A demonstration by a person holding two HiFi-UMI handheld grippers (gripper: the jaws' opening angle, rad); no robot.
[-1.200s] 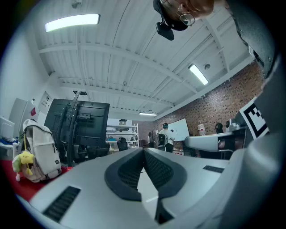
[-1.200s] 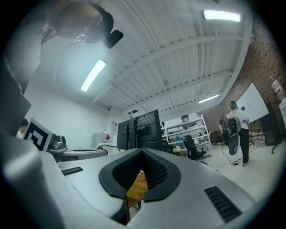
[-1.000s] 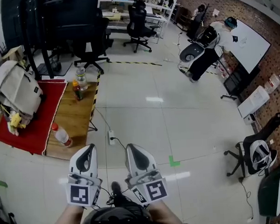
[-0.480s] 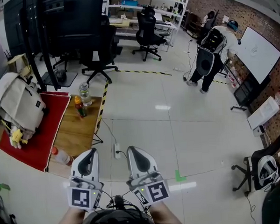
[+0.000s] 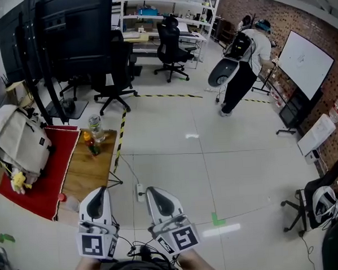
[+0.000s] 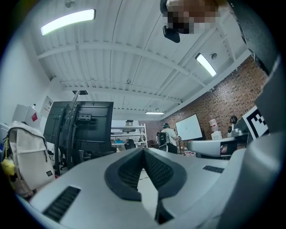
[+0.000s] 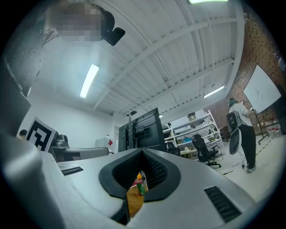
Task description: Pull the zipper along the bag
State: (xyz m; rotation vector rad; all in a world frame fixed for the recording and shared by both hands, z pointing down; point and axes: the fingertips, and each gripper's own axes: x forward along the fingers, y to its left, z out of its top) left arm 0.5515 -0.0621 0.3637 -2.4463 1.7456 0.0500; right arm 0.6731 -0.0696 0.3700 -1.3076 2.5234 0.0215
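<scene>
A cream backpack [image 5: 20,146] stands upright on the red mat [image 5: 41,192], far left.

- wooden table [image 5: 94,169]: warm brown grain
- tape [image 5: 119,131] along the table's right edge: black and yellow stripes
- cloth [image 5: 44,186] over the table's left part: red
- backpack [image 5: 17,142] at the table's left end: cream, with a small black label
- plush toy [image 5: 17,180] beside the backpack: yellow
- bottle [image 5: 91,146] at the table's far end: orange top, green label
- left gripper [image 5: 98,193] and right gripper [image 5: 153,192], near the table's front edge: pale grey shells, black-and-white square markers
- floor [image 5: 176,159]: glossy off-white tiles
- tape mark [image 5: 218,219] right of the table: green
- office chairs [image 5: 169,38] beyond the table: black
</scene>
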